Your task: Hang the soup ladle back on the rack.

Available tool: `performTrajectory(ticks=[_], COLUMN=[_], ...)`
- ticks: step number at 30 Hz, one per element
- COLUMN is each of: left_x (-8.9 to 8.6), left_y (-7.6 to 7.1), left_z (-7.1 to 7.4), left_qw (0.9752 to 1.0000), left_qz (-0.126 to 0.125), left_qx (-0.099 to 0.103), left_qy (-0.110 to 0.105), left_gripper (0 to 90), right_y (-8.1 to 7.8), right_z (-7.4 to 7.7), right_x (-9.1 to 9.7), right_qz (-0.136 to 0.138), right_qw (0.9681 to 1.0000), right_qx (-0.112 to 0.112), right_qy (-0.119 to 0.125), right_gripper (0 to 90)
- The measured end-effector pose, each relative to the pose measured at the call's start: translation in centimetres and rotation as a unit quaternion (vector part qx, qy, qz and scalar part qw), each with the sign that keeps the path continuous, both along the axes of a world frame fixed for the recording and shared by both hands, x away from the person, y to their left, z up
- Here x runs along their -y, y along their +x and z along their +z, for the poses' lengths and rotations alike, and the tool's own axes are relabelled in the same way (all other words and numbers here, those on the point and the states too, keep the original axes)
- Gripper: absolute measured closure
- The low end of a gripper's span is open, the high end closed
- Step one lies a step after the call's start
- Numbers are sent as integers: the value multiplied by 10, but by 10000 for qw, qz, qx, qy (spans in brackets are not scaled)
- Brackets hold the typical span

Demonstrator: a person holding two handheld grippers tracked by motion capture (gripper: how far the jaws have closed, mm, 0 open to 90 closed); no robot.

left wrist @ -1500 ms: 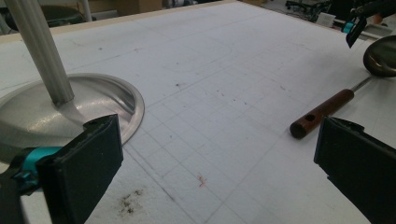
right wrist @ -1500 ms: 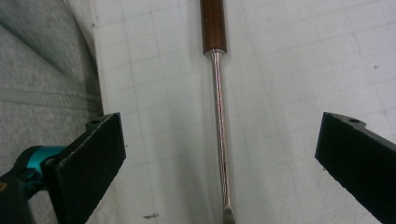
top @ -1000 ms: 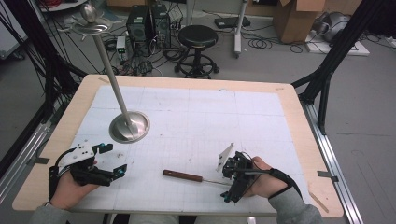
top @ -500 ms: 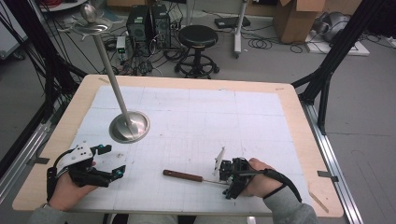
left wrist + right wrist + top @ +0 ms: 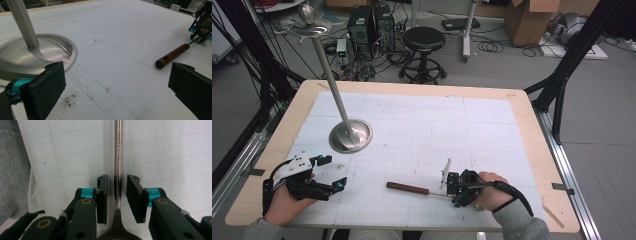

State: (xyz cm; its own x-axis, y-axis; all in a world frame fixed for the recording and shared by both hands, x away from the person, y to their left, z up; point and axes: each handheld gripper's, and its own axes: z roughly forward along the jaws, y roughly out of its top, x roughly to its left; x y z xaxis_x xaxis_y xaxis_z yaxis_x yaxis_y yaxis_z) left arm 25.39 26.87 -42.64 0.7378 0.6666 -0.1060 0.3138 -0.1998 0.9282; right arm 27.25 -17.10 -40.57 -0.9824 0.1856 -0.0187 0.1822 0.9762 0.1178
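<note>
Ladle (image 5: pixel 422 190) lies flat near the front edge of the table (image 5: pixel 532 130), its dark wooden handle (image 5: pixel 408 188) pointing towards my left hand and its thin metal shaft running under my right gripper (image 5: pixel 454 189). A second ago those jaws stood wide; they have just been closing and now flank the shaft narrowly. The right gripper view shows the shaft (image 5: pixel 117 157) between my two black pads (image 5: pixel 103 195), with a sliver of gap on the right side, so I cannot tell whether they press it. The left gripper view shows my left gripper (image 5: pixel 115 90) with its jaws far apart around bare gridded mat, the handle (image 5: pixel 172 55) beyond them. Both hands have kept their places. Farther off, the high view shows a metal stand (image 5: pixel 350 135) on its round base
</note>
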Motion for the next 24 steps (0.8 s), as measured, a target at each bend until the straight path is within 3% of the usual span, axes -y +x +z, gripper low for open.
performTrajectory(ticks=[3,12,14,19,24], left_x=[0,0,0,0,0], left_y=[0,-1,0,0,0], left_z=[0,1,1,1,1], left_qw=[10000,10000,10000,10000,10000], left_qz=[1,1,-3,-3,-6], left_qx=[-4,3,-4,-3,-2], left_qy=[-1,-21,-9,0,8], left_gripper=[18,18,18,18,18], right_y=[-1,-1,-1,4,8], right_z=[1,1,2,10,19], right_x=[-2,-1,0,9,22], right_qz=[92,79,9,-105,-257], right_qw=[9999,9999,9999,9985,9933], right_qx=[110,47,138,305,289], right_qy=[10,41,63,444,1087], right_gripper=[835,848,848,848,848])
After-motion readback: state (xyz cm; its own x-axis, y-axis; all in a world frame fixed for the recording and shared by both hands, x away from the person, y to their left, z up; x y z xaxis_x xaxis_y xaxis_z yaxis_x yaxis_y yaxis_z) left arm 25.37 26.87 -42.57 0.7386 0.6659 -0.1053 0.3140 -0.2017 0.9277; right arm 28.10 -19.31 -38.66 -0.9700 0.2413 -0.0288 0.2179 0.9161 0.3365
